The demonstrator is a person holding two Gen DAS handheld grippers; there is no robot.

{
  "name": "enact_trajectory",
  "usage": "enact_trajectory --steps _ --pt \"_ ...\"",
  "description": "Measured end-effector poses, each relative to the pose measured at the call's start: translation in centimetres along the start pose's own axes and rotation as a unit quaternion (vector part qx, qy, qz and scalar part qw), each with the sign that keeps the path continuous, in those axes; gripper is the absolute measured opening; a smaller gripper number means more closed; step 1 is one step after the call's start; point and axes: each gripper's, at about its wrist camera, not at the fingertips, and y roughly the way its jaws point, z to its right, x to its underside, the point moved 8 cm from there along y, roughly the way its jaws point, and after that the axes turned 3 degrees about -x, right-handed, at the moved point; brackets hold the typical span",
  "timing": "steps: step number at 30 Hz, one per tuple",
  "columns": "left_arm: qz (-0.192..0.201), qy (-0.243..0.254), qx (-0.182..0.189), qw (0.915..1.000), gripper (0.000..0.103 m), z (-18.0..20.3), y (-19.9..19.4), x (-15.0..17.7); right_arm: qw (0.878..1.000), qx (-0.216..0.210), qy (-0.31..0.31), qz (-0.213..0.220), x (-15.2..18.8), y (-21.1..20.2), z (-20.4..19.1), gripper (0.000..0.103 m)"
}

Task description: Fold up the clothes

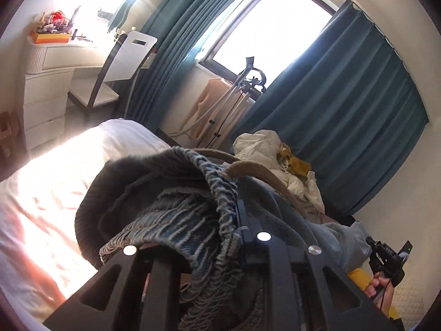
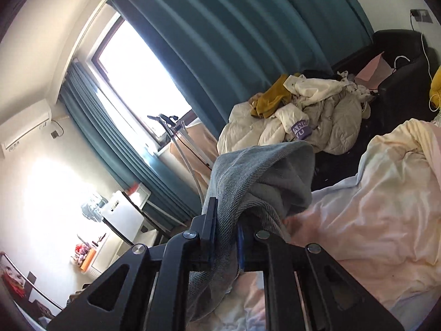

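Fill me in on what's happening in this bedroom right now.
A person is folding clothes over a bed, one handheld tool in each hand. The left tool is clamped on the elastic waistband of a pair of jeans, and the right tool grips their grey-blue denim, both held up. A pile of clothes waits behind.

The jeans [image 1: 193, 220] were blue denim, coarse and ribbed at the gathered waistband in the left wrist view, and showed a paler twill weave with a soft matt face [image 2: 261, 171] in the right wrist view. Both the left gripper [image 1: 237, 237] and the right gripper [image 2: 226, 229] looked like matt black plastic with small shiny metal bolt heads. The bedsheet [image 2: 372, 207] was smooth, creased cloth, the curtains [image 2: 234, 41] heavy matt teal fabric, and the piled jackets [image 2: 317, 110] possibly quilted.
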Motion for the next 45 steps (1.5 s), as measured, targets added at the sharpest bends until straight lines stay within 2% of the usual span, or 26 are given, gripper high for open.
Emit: enact_trajectory --steps 5,9,13,16,19,21,24,27,31,35,38,40,45 --pt "-0.029 0.073 0.007 0.9969 0.017 7.3 0.7 -3.9 1.000 0.009 0.023 0.017 -2.6 -4.2 0.6 0.010" --pt "-0.038 0.114 0.031 0.9923 0.016 16.7 1.9 -5.7 0.998 0.027 0.054 0.030 -5.1 -7.7 3.1 0.010" --pt "-0.041 0.153 0.084 0.9838 0.016 26.9 1.2 -7.0 0.996 0.045 0.047 0.063 -8.6 -12.5 4.7 0.010" --pt "-0.037 0.183 0.128 0.9740 0.016 33.6 -0.7 -7.9 0.993 0.048 0.052 0.090 -11.1 -16.7 5.5 0.010" --pt "-0.038 0.184 0.184 0.9647 0.016 38.6 -3.9 -9.7 0.991 0.046 0.048 0.117 -13.1 -21.0 5.5 0.010" --pt "-0.032 0.185 0.210 0.9596 0.016 40.5 -6.4 -11.3 0.989 0.041 0.047 0.133 -14.1 -23.5 5.3 0.010" --pt "-0.006 0.193 0.237 0.9520 0.016 41.1 -10.7 -13.7 0.988 0.026 0.048 0.146 -14.4 -26.0 4.7 0.011" --pt "0.026 0.210 0.243 0.9466 0.016 38.9 -14.3 -14.6 0.990 0.003 0.051 0.135 -12.7 -26.2 3.7 0.011" --pt "0.005 0.205 0.195 0.9591 0.016 30.8 -15.2 -12.4 0.994 -0.010 0.059 0.089 -6.6 -23.6 3.0 0.011" --pt "-0.037 0.178 0.122 0.9757 0.017 18.9 -13.5 -8.3 0.997 -0.018 0.070 0.029 2.8 -19.3 3.1 0.011" --pt "-0.071 0.127 0.060 0.9875 0.016 7.9 -11.5 -4.8 0.996 -0.028 0.079 -0.035 11.3 -15.6 2.8 0.011" --pt "-0.090 0.107 0.013 0.9902 0.016 1.1 -10.5 -2.6 0.993 -0.028 0.077 -0.085 17.2 -13.2 2.4 0.011" --pt "-0.098 0.096 -0.058 0.9889 0.016 -7.2 -9.8 2.6 0.977 -0.027 0.037 -0.206 30.5 -9.3 0.4 0.011"
